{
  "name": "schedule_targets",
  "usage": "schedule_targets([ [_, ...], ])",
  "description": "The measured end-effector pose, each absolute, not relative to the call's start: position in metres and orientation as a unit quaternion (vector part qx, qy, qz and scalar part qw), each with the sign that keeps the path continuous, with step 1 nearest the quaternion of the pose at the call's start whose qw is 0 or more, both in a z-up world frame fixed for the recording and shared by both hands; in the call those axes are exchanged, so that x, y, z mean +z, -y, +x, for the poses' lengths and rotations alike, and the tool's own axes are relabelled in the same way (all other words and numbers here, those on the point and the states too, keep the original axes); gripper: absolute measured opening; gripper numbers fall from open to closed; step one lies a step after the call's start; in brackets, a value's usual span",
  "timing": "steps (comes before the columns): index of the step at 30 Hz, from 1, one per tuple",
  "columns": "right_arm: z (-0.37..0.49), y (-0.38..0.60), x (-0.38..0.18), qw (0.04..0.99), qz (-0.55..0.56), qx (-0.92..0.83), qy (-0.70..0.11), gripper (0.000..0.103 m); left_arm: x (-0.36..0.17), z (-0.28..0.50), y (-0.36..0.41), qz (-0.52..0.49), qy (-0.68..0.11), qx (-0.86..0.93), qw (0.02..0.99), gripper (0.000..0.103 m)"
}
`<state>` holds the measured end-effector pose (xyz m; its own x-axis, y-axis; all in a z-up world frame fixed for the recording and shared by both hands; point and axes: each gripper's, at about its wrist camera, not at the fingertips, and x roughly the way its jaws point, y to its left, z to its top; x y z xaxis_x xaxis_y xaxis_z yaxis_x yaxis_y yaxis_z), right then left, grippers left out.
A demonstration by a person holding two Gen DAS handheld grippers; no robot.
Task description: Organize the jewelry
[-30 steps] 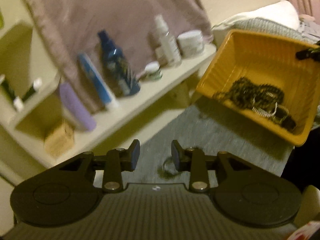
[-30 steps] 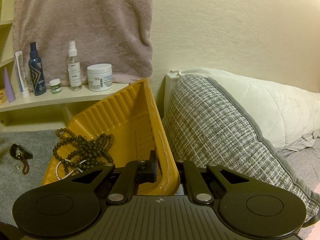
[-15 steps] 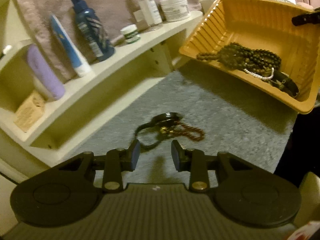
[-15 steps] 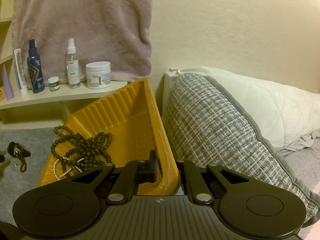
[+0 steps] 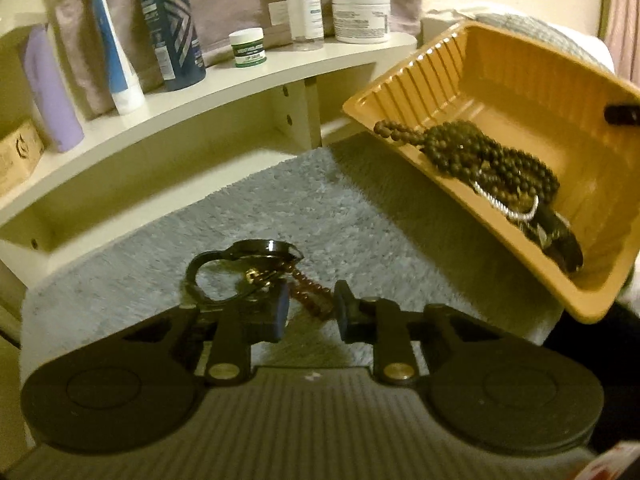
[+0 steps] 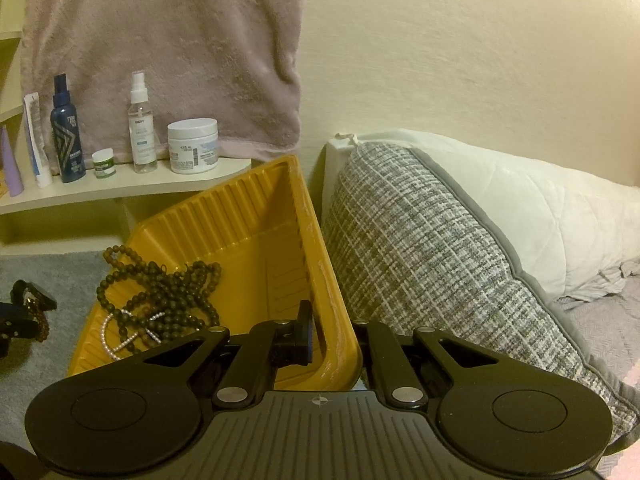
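1. Dropping toward the watch point(image 5: 256, 258) and reddish bracelet point(image 5: 310, 296) at 12 o'clock on the rug point(image 5: 360, 216), the left gripper point(image 5: 310, 314) is narrowing, seemingly around the bracelet.
2. Clamped shut on the yellow tray point(image 6: 280, 240), the right gripper point(image 6: 332, 344) is tilting it, readying for the next piece.

Left gripper point(image 5: 309, 312) angled down, jaws closing — right gripper point(image 6: 330, 340) clamped shut.

Both wrist-mounted, looking steeply down close over the yellow tray point(image 5: 516, 92) point(image 6: 244, 236), from opposite sides, sharing tray and shelf point(image 5: 224, 80) point(image 6: 120, 188) behind.
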<state>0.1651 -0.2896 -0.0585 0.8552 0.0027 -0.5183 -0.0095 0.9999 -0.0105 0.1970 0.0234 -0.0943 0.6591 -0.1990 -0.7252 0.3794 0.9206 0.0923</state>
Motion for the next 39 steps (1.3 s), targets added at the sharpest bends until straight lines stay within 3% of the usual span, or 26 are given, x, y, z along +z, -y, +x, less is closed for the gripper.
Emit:
schedule_targets([
  [12, 0.165, 0.291, -0.06, 0.963, -0.008, 0.003, -0.269, 0.007, -0.107, 0.213, -0.025, 0.043, -0.4, -0.126, 0.907, 0.02],
  [19, 0.166, 0.291, -0.06, 0.963, -0.011, 0.003, -0.269, 0.007, -0.106, 0.212, -0.029, 0.042, -0.392, -0.117, 0.912, 0.004],
  [39, 0.166, 0.29, -0.059, 0.963, -0.011, 0.003, -0.268, 0.007, -0.1, 0.18, -0.028, 0.081, -0.391, -0.144, 0.905, 0.007],
])
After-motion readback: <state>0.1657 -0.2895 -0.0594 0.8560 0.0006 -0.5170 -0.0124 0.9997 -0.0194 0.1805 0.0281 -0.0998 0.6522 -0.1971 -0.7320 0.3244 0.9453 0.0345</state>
